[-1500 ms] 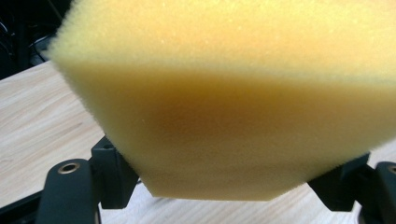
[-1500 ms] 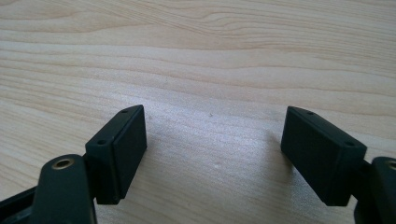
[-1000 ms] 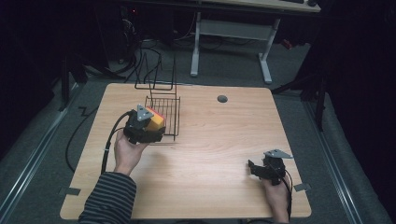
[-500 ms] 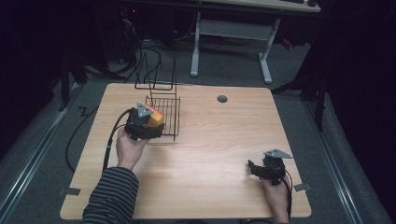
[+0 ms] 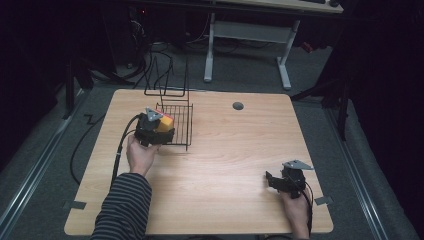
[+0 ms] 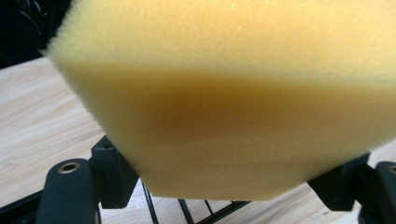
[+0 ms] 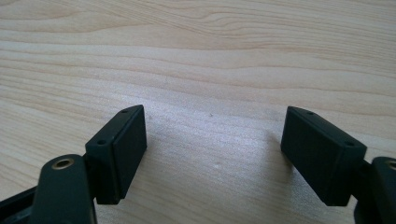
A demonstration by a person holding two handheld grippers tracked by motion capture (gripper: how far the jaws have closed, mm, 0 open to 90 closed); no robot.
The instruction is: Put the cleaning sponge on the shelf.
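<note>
Left gripper point(image 5: 162, 131), clamping the yellow sponge point(image 6: 224, 93), has edged closer over the wire basket point(image 5: 178, 122); right gripper point(image 5: 272, 181) stays wide.

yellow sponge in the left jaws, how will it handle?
The sponge has open-cell foam texture, so it is probably light and squashy. The left gripper is pinching it, so it may bulge. The rough surface suggests little slip.

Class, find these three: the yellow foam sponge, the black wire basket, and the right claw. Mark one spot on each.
Yellow foam sponge point(image 6: 224, 112): left gripper view, its broad front face.
Black wire basket point(image 5: 181, 122): high view, its wire floor.
Right claw point(image 7: 212, 156): right gripper view, midway between its open jaws.
</note>
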